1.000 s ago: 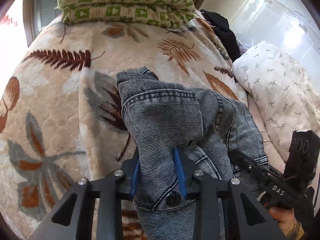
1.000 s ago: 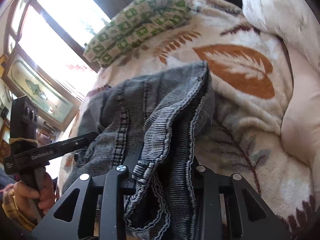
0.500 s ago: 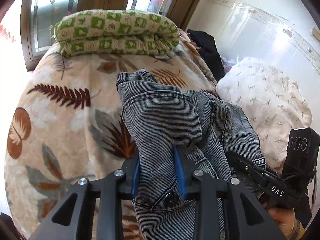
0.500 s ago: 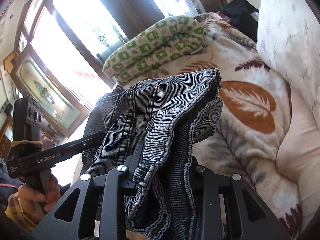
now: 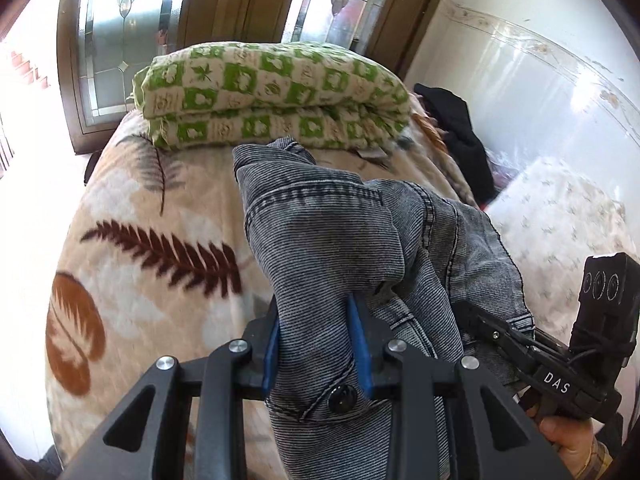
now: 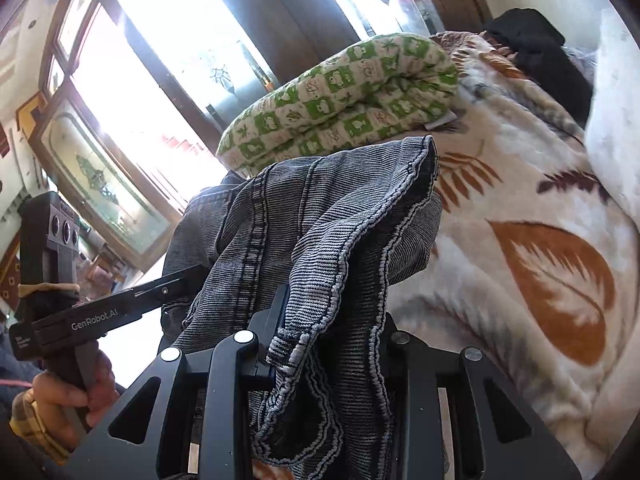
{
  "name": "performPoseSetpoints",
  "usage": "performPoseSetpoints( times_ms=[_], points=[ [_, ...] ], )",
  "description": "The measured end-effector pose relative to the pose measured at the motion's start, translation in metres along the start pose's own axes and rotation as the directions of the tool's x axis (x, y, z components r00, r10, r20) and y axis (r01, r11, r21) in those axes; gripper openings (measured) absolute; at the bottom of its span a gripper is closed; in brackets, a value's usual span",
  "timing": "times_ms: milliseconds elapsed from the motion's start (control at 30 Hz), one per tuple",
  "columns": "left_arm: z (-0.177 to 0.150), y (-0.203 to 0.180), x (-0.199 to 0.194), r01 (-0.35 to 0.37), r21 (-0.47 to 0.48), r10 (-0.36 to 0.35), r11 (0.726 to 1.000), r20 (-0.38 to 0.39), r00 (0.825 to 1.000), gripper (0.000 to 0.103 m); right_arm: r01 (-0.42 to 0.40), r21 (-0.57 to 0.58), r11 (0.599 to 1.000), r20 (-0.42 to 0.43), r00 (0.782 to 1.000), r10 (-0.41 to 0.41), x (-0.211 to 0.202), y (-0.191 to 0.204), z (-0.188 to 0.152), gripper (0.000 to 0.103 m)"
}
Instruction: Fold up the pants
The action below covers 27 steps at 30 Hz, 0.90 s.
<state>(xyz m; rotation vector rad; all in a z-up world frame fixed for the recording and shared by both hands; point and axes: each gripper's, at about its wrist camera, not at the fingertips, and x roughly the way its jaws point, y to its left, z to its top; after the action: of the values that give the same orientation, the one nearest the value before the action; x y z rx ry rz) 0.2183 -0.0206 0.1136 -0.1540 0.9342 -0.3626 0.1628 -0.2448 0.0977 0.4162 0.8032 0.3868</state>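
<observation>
The left gripper (image 5: 316, 340) is showing matte black linkage arms with silver screws and blue finger pads (image 5: 360, 340); the right gripper (image 6: 332, 344) is wearing the same black frame, its handle reading "DAS" at lower right, bare skin and a yellow plaid cuff peeking beneath

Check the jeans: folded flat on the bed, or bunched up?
Bunched, not folded. The jeans hang in loose creases, pinched by the left gripper and right gripper, above the leaf-print blanket.
</observation>
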Motion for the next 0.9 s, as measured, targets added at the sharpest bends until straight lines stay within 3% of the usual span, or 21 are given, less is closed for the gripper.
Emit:
performPoseSetpoints(
  times_ms=[433, 567, 667, 800, 900],
  points=[
    [0.047, 0.034, 0.051, -0.033, -0.014, 0.033, 0.999, -0.013, 0.999, 0.033, -0.008, 0.012, 1.0, -0.024, 1.0, 0.008, 0.065, -0.008, 0.044, 0.029],
    [0.037, 0.046, 0.078, -0.036, -0.029, 0.034, 0.999, -0.076, 0.997, 0.033, 0.02, 0.032, 0.999, -0.067, 0.998, -0.018, 0.085, -0.02, 0.034, 0.029],
    [0.016, 0.057, 0.111, -0.089, -0.02, 0.086, 0.996, -0.122, 0.989, 0.036, 0.126, 0.041, 0.991, -0.151, 0.981, -0.118, 0.107, -0.039, 0.019, 0.034],
    [0.007, 0.056, 0.113, -0.086, -0.003, 0.086, 0.996, -0.087, 0.993, 0.037, 0.061, 0.096, 0.993, -0.126, 0.991, -0.049, 0.108, -0.058, 0.014, 0.038],
    [0.007, 0.055, 0.114, -0.087, 0.002, 0.087, 0.996, -0.092, 0.992, 0.037, 0.079, 0.057, 0.995, -0.118, 0.99, -0.072, 0.108, -0.053, 0.014, 0.039]
  ],
)
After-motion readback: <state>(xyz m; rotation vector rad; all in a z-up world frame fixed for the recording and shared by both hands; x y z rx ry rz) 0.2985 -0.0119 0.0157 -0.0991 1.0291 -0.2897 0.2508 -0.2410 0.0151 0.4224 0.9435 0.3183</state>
